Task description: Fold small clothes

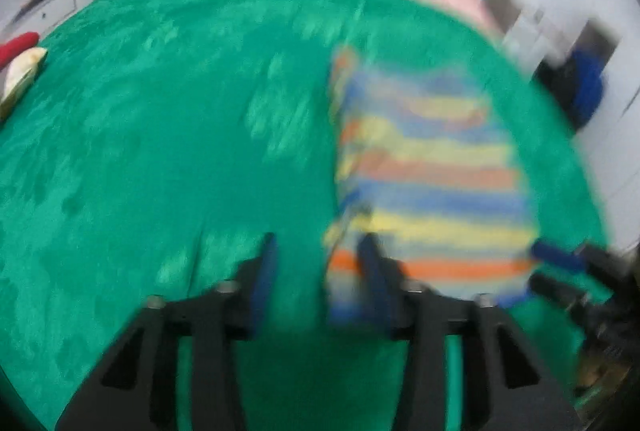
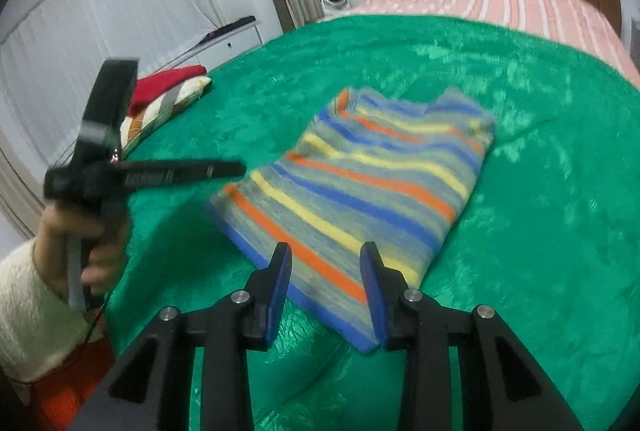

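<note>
The striped top [image 2: 360,187] lies flat on the green blanket [image 2: 520,191] that covers the bed [image 2: 500,3], already folded in to a narrow oblong, with its neck end toward 1 o'clock and its blue hem toward 7 o'clock in the right wrist view.

The right gripper [image 2: 326,291] hovers over the hem, fingers part open with nothing pinched; the cloth only shows through the gap beneath them. The left gripper [image 2: 224,169], held in a hand [image 2: 92,243] at 9 o'clock, points across toward the top's left edge. In its own blurred view the left gripper [image 1: 320,271] has its fingers narrowly parted above bare blanket and the top's near corner, holding nothing.

The top looks like a light, soft knit: limp, sure to sag and drape when lifted, and likely to cling a little to the plush blanket. It is not fragile or slippery. The best hold appears to be the two hem corners, all layers pinched together, so the hem can be carried up to the neck without the stack sliding apart.
</note>
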Demonstrator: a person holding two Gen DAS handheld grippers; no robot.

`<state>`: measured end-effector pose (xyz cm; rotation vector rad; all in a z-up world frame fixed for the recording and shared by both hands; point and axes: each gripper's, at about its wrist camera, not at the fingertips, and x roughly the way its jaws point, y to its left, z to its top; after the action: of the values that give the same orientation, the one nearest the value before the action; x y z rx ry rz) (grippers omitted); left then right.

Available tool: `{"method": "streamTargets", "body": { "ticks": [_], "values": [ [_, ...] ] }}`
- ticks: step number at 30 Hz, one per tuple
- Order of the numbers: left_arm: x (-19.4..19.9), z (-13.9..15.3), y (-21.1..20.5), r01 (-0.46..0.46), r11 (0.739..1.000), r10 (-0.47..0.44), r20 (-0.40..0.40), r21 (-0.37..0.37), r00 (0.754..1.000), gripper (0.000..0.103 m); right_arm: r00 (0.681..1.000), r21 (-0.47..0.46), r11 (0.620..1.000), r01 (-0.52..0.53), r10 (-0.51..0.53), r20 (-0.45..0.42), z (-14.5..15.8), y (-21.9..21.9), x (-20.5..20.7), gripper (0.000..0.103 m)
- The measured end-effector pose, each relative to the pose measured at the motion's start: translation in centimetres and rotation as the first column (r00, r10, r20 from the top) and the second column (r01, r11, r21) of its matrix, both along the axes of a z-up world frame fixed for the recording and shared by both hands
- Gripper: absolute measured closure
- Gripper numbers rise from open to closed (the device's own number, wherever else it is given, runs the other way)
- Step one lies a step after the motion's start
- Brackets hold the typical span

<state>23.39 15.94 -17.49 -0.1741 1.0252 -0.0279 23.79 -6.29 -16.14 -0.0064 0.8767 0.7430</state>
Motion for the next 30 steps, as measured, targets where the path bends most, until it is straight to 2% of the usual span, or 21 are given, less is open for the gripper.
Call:
{"method": "streamTargets", "body": {
  "ticks": [1,2,4,5,6,7,8,9,10,12,18,26,28,30],
  "values": [
    [-0.1,-1.1,0.0,-0.002,1.0,0.001,-0.035,-0.006,0.999,0.077,0.999,-0.02,1.0,0.005,-0.006,-0.052,-1.6,0.0,0.4,0.066],
    [-0.4,-1.0,0.1,-0.011,1.0,0.011,-0.027,-0.017,1.0,0.076,0.993,-0.056,0.998,0.01,-0.017,-0.118,-3.6,0.0,0.6,0.066],
    [-1.4,-0.1,0.2,-0.031,0.999,0.031,-0.025,0.018,0.999,0.076,0.992,-0.001,0.998,0.057,-0.056,-0.115,-4.1,-1.4,-0.3,0.067],
    [-2.0,0.5,0.3,-0.044,0.998,0.045,-0.016,0.038,0.999,0.065,0.988,-0.005,0.996,0.087,-0.087,-0.131,-3.5,-2.0,-0.8,0.067],
    [-2.8,1.1,0.3,-0.053,0.997,0.053,0.0,0.054,0.999,0.047,0.984,-0.013,0.994,0.112,-0.113,-0.136,-3.0,-2.5,-1.3,0.065],
    [-3.7,2.0,0.2,-0.06,0.996,0.058,0.028,0.072,0.998,0.037,0.98,-0.021,0.989,0.144,-0.145,-0.133,-2.3,-3.1,-2.1,0.052],
    [-4.4,2.7,0.1,-0.069,0.994,0.064,0.055,0.089,0.996,0.024,0.979,-0.019,0.987,0.162,-0.163,-0.123,-1.7,-3.4,-2.6,0.033],
    [-5.0,3.4,-0.1,-0.078,0.991,0.069,0.084,0.11,0.994,0.02,0.978,-0.008,0.984,0.181,-0.18,-0.101,-1.1,-4.0,-3.4,0.026],
    [-5.6,4.1,-0.4,-0.084,0.988,0.07,0.11,0.132,0.992,0.019,0.978,0.003,0.98,0.198,-0.197,-0.074,-0.4,-4.7,-4.4,0.02],
    [-6.3,4.9,-0.7,-0.092,0.982,0.071,0.134,0.163,0.988,0.018,0.973,0.007,0.974,0.229,-0.228,-0.035,0.4,-5.6,-5.7,0.02],
    [-7.3,6.3,-1.6,-0.102,0.965,0.06,0.176,0.242,0.983,0.018,0.954,0.0,0.957,0.291,-0.291,-0.075,-0.3,-7.8,-7.3,0.02],
    [-6.9,7.2,-2.0,-0.11,0.955,0.053,0.206,0.275,0.977,0.016,0.947,0.01,0.95,0.312,-0.31,-0.083,-0.5,-8.2,-7.7,0.02],
    [-6.7,7.2,-2.3,-0.109,0.95,0.046,0.212,0.293,0.976,0.014,0.948,0.013,0.951,0.309,-0.307,-0.084,-0.5,-8.1,-7.7,0.02],
    [-6.2,7.1,-2.4,-0.097,0.949,0.03,0.221,0.3,0.975,0.007,0.949,0.012,0.952,0.305,-0.303,-0.086,-0.7,-7.9,-7.6,0.02]
  ]
}}
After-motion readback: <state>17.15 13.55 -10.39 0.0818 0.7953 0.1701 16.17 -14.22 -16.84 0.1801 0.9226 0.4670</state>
